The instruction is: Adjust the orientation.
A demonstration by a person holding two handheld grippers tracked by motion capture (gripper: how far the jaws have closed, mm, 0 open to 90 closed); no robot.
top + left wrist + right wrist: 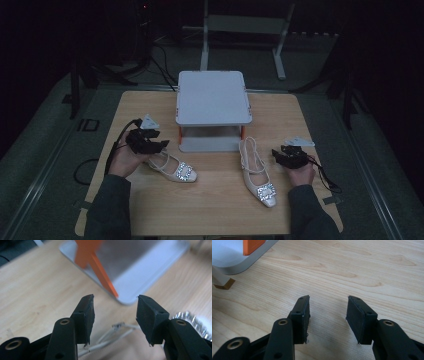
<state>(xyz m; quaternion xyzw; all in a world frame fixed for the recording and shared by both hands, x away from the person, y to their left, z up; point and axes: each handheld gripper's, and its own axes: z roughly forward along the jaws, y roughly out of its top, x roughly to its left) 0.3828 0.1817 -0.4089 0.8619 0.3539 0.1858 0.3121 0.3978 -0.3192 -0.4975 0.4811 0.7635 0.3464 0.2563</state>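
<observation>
Two cream slingback shoes with sparkling buckles lie on the wooden table (pixel 210 205). The left shoe (pixel 172 167) points right and toward me, and the right shoe (pixel 256 172) points toward me. My left gripper (pixel 163 145) hovers open over the left shoe's heel end. In the left gripper view my left gripper (pixel 115 300) is open, with the shoe's thin straps (pixel 117 333) below the jaws and its buckle (pixel 191 316) at the right. My right gripper (pixel 275 152) is just right of the right shoe. In the right gripper view my right gripper (pixel 328 300) stands open over bare wood.
A white two-level stand (pixel 212 97) with orange legs sits at the table's back middle. Its base plate (pixel 142 280) and an orange leg (pixel 100 270) lie just ahead of the left jaws. The base corner (pixel 234 260) and a shoe heel (pixel 222 281) lie at the right gripper view's left.
</observation>
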